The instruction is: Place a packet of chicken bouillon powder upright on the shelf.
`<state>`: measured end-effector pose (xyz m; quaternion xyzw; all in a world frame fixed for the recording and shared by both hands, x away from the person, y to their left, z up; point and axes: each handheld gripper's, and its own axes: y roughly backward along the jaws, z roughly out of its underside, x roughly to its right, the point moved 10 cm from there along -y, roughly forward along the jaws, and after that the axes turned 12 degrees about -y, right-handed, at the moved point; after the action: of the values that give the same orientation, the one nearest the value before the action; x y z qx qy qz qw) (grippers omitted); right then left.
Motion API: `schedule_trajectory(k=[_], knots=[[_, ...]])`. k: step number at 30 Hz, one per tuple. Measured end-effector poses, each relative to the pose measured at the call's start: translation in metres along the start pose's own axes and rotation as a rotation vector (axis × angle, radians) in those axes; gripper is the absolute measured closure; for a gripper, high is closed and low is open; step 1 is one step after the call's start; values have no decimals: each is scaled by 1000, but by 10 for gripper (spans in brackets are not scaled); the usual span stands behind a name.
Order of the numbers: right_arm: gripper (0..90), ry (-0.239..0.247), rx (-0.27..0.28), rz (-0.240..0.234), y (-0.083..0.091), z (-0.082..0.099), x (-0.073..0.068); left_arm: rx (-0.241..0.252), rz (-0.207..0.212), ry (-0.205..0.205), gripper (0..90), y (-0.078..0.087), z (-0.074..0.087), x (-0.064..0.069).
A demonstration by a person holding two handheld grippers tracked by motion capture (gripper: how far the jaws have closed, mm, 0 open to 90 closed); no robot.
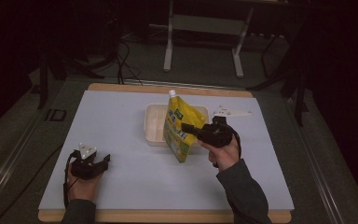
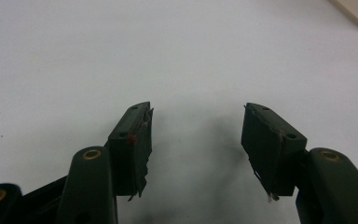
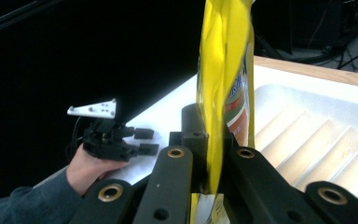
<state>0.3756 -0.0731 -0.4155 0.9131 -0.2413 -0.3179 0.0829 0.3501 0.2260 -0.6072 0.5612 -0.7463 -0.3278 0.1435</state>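
Item: soft yellow plastic spouted refill pouch (image 1: 181,129), pinched at mid-body between right gripper (image 1: 189,129) jaws, hanging beside shallow white ribbed plastic tray (image 1: 154,122). Likely limp, slippery; grip flat seams. Left gripper (image 2: 196,140): jaws apart, empty, over pale tabletop (image 2: 121,56).

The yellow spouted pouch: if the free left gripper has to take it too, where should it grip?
Probably the top seam just below the white cap, coming from the left: the right gripper already pinches the yellow pouch mid-body, and the left gripper rests open.
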Motion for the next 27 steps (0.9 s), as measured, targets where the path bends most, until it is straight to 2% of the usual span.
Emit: schedule_trajectory(k=[7, 14, 27], knots=[[900, -17, 57, 27, 1, -11, 5, 0, 0, -1, 424, 0, 0, 0], [900, -4, 111, 77, -1, -22, 11, 0, -1, -2, 424, 0, 0, 0], [900, -7, 160, 146, -5, -34, 25, 0, 1, -1, 424, 0, 0, 0]])
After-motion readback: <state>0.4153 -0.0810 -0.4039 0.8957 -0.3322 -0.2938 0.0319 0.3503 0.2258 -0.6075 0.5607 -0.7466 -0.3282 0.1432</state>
